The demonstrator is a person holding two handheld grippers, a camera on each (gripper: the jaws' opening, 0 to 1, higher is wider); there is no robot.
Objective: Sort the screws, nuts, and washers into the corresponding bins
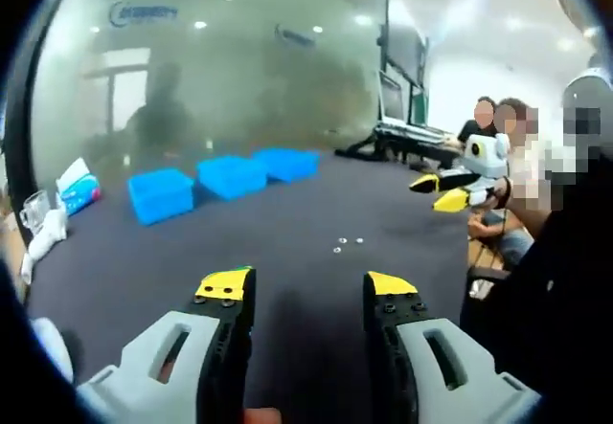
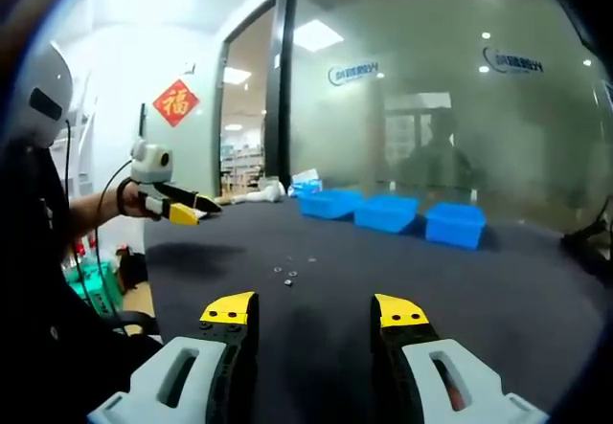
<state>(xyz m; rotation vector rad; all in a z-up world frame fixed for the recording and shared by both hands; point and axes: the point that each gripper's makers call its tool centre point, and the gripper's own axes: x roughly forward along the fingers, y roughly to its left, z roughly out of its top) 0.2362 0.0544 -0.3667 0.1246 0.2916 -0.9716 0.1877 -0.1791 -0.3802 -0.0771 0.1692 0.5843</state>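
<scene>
Left gripper (image 1: 308, 290): jaws standing apart, holding nothing.
Right gripper (image 2: 314, 311): jaws gaping, empty.
Small hardware (image 1: 347, 244): lying loose on dark table (image 1: 287, 213), nearer than three blue bins (image 1: 230, 175).
Beyond bins: glass wall (image 1: 239, 60) standing.

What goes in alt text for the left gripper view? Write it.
An open claw hovers over a dark table, empty. A few small metal parts lie ahead, with three blue bins in a row by a glass wall beyond.

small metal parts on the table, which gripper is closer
Right, by a little. The small parts lie just ahead of the right gripper, slightly left of its jaws; from the left gripper they lie further ahead, off to its right.
</scene>
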